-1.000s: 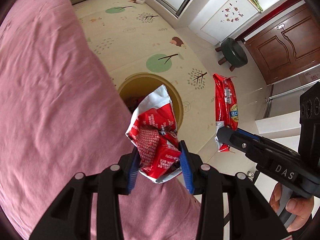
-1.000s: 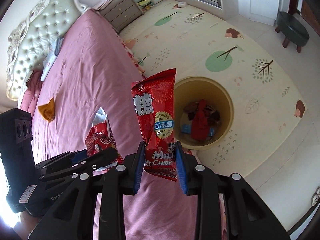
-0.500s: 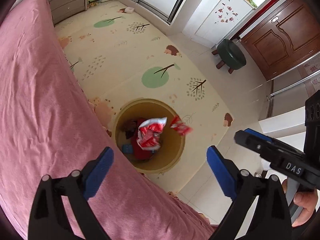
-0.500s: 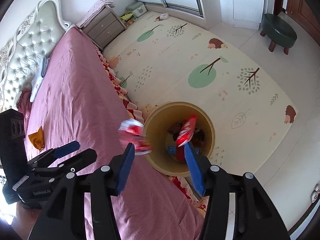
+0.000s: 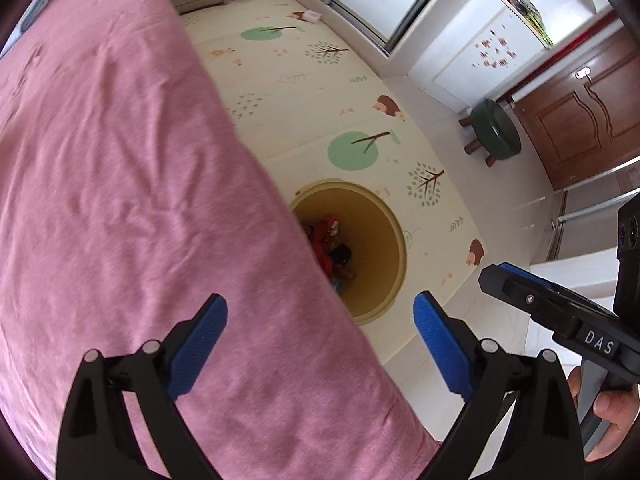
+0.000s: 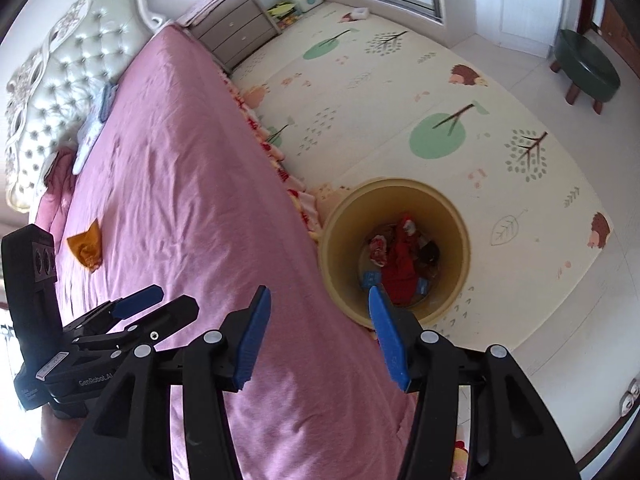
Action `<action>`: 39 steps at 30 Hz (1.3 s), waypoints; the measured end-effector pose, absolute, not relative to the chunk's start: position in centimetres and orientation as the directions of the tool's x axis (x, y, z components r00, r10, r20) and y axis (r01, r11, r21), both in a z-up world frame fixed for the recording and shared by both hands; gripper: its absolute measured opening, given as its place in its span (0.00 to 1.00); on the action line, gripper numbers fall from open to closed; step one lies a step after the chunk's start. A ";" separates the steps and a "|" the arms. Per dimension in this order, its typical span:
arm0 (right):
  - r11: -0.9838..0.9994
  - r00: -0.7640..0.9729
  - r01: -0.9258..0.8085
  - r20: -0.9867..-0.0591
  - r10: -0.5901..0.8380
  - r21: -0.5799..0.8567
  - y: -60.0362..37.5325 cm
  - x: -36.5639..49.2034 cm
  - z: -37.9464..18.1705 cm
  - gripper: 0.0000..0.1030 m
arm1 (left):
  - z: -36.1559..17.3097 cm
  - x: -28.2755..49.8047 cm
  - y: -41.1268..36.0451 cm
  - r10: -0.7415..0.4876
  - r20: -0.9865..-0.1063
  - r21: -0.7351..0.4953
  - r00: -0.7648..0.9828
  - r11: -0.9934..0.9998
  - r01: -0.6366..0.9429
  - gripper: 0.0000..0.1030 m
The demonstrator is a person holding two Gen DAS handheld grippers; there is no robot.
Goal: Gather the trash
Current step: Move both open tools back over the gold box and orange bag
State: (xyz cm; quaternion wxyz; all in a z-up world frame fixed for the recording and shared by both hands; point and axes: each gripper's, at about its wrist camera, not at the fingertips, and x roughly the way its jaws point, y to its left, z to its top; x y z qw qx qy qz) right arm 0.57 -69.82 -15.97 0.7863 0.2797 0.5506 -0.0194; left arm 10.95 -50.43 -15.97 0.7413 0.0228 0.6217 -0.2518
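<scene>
A round yellow bin (image 6: 452,216) (image 5: 394,240) stands on the floor mat beside the pink bed. Red and white wrappers (image 6: 400,252) (image 5: 326,240) lie at its bottom. My left gripper (image 5: 320,308) hangs open wide over the bed's edge, nothing between its blue pads. My right gripper (image 6: 318,300) is open too and empty, above the bed edge next to the bin. An orange crumpled wrapper (image 6: 86,246) lies on the bed (image 6: 168,152) toward the headboard. The left gripper (image 6: 160,300) also shows low left in the right wrist view, and the right gripper (image 5: 500,272) at the right of the left wrist view.
A patterned play mat (image 6: 400,92) covers the floor. A green stool (image 6: 586,66) (image 5: 496,134) stands near a brown door (image 5: 572,120). A grey drawer unit (image 6: 236,34) sits by the white tufted headboard (image 6: 64,80). A hand (image 5: 608,404) holds the right gripper's handle.
A second ago each gripper was shut on a red wrapper above the bin. Both opened, the wrappers fell into the bin, and both grippers have since drifted sideways over the bed's edge.
</scene>
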 end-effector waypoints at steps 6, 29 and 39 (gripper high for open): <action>0.878 0.369 0.220 -0.869 0.329 0.426 -62.4 2.8 -14.9 0.50 | -14.8 11.1 -43.6 -0.341 -0.929 -0.282 0.143 0.904 0.321 0.91; 0.883 0.231 -0.125 -0.852 0.470 0.453 -33.8 15.0 -14.6 0.50 | -13.8 16.0 -11.5 -0.214 -0.928 -0.252 0.306 0.963 -0.091 0.91; 0.866 0.209 -0.233 -0.847 0.488 0.442 -24.6 21.6 -16.3 0.50 | -16.1 19.6 -2.9 -0.141 -0.935 -0.228 0.326 0.942 -0.246 0.91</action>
